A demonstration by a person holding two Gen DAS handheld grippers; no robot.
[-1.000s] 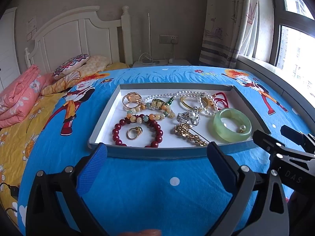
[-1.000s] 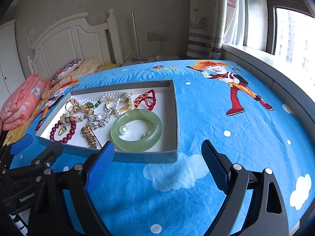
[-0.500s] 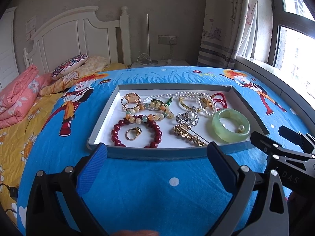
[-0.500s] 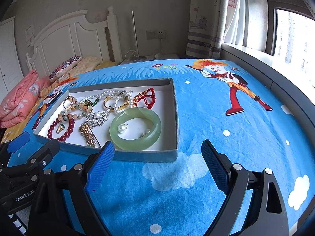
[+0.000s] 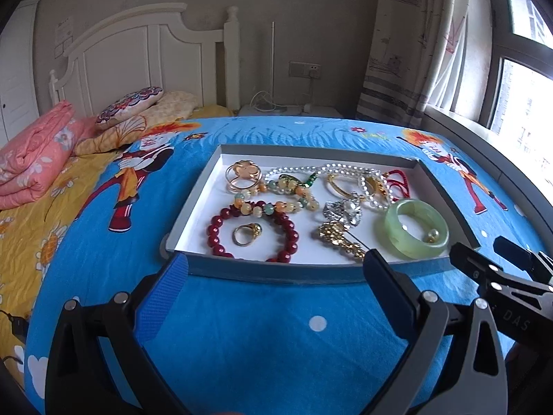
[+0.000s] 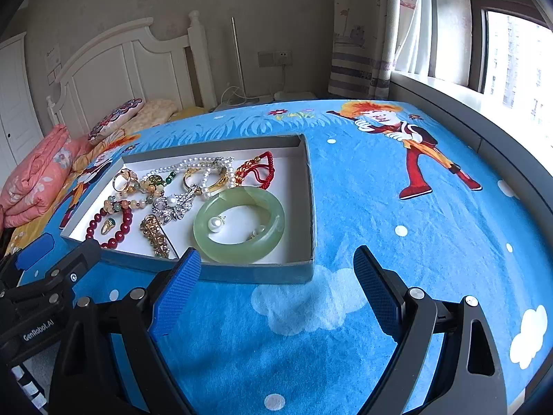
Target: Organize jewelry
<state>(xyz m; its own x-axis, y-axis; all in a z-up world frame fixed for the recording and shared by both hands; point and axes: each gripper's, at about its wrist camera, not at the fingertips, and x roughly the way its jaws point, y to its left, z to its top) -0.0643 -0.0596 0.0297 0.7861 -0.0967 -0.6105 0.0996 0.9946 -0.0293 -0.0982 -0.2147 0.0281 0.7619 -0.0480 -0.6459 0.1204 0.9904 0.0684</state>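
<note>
A shallow grey tray (image 5: 276, 271) (image 6: 307, 204) lies on the blue bed cover, full of jewelry. In it are a green jade bangle (image 5: 416, 228) (image 6: 238, 230), a dark red bead bracelet (image 5: 252, 230) (image 6: 110, 226), a gold ring (image 5: 247, 233), a pearl necklace (image 5: 325, 169) (image 6: 193, 166), a red cord bracelet (image 6: 257, 171) and a gold hair clip (image 5: 340, 238) (image 6: 155, 237). My left gripper (image 5: 274, 276) is open and empty just before the tray's near edge. My right gripper (image 6: 276, 273) is open and empty at the tray's near right corner.
A folded pink quilt (image 5: 31, 159) and pillows (image 5: 129, 105) lie at the left by the white headboard (image 5: 145, 58). A window sill (image 6: 449, 97) runs along the right. The right gripper's fingers (image 5: 504, 266) show at the right of the left wrist view.
Both grippers have drifted slightly toward the tray; the tray sits a little nearer in both views. Both stay open and empty.
</note>
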